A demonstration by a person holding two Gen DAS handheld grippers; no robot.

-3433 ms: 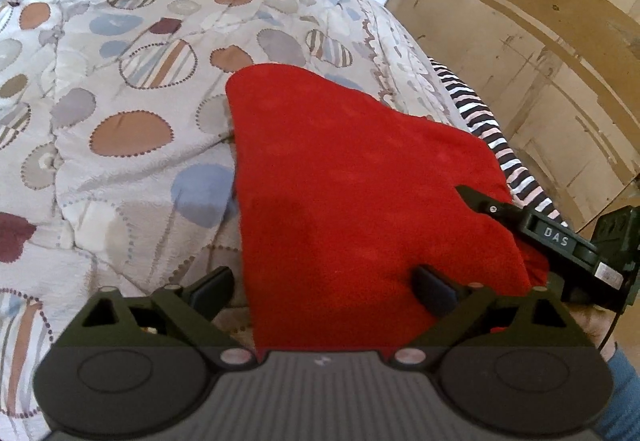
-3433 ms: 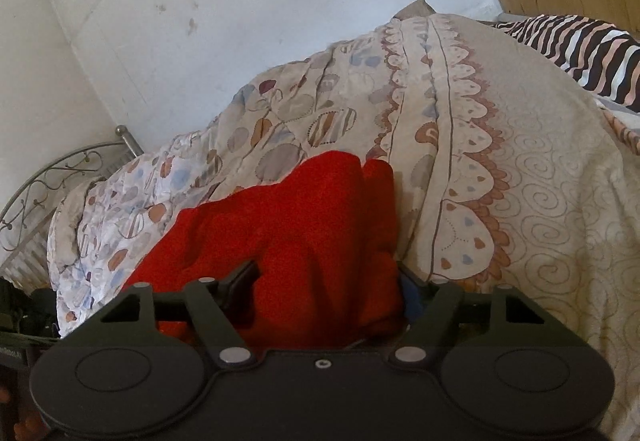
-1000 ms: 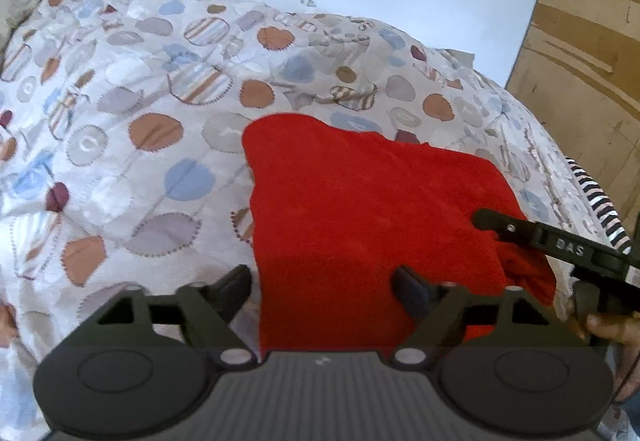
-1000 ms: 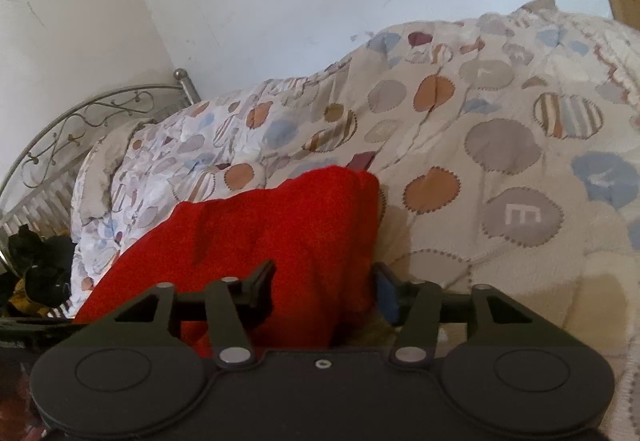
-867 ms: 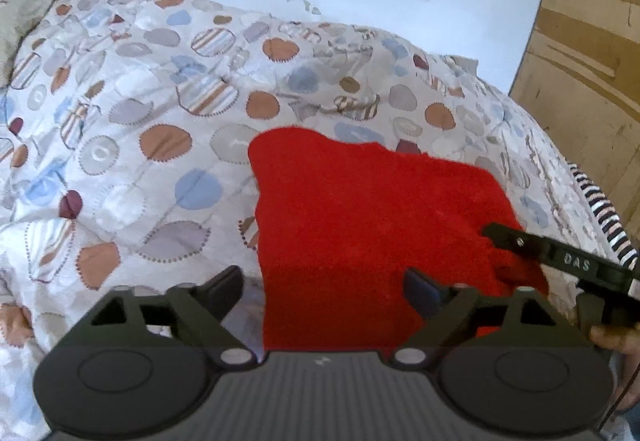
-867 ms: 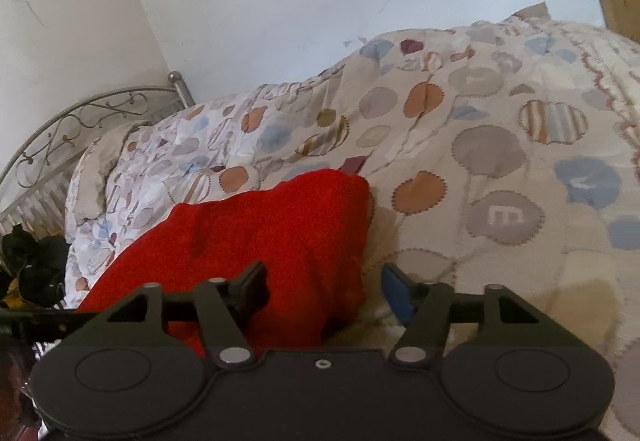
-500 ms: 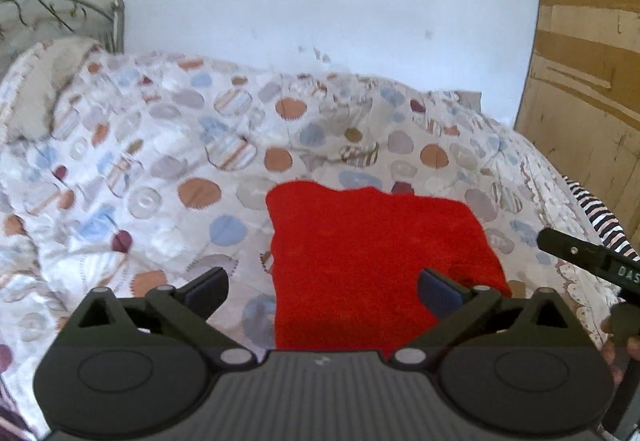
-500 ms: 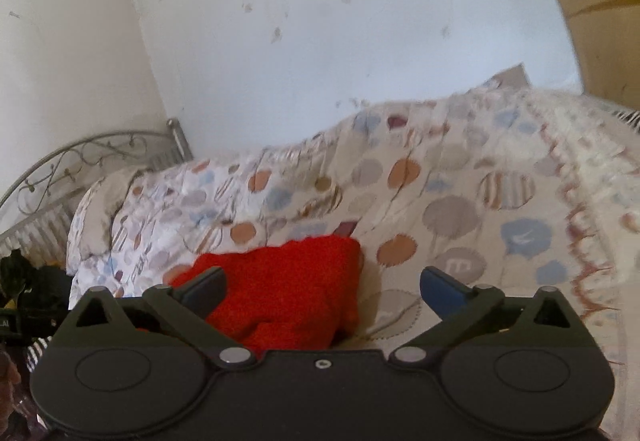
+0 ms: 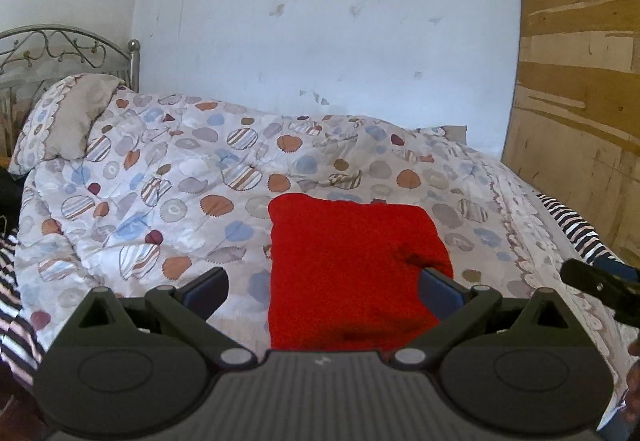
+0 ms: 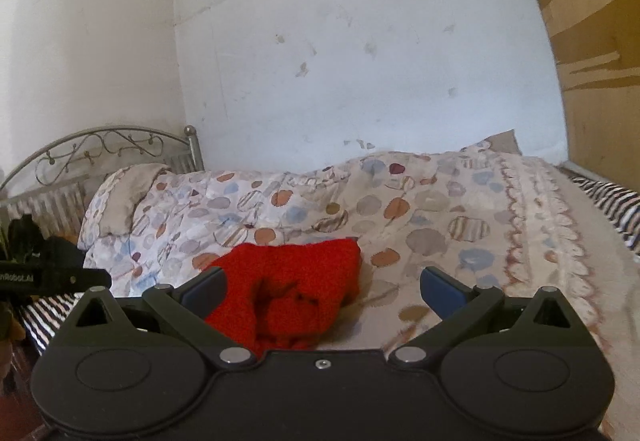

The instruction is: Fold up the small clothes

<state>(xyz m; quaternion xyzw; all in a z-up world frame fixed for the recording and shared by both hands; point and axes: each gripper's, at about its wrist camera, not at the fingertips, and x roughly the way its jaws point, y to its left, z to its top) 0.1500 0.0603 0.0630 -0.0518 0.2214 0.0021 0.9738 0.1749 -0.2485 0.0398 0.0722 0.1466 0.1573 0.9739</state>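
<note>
A red fleece garment [image 9: 348, 265] lies folded into a rough rectangle on the patterned quilt [image 9: 180, 193]. My left gripper [image 9: 322, 287] is open, drawn back above the garment's near edge, holding nothing. In the right wrist view the same red garment [image 10: 296, 281] shows its rumpled right end. My right gripper [image 10: 322, 287] is also open and empty, pulled back from the cloth. The tip of the right gripper [image 9: 596, 287] shows at the right edge of the left wrist view, and the left gripper [image 10: 48, 277] at the left edge of the right wrist view.
A pillow [image 9: 68, 121] leans on the metal headboard [image 9: 60, 49] at the far left. Striped cloth [image 9: 576, 225] lies at the bed's right edge and another striped cloth [image 9: 16, 321] at the near left. A white wall stands behind, wooden panelling [image 9: 580, 81] on the right.
Both grippers let go of the red garment, their jaws spread wide, and both pulled back and up from the bed. The garment stays folded on the quilt.
</note>
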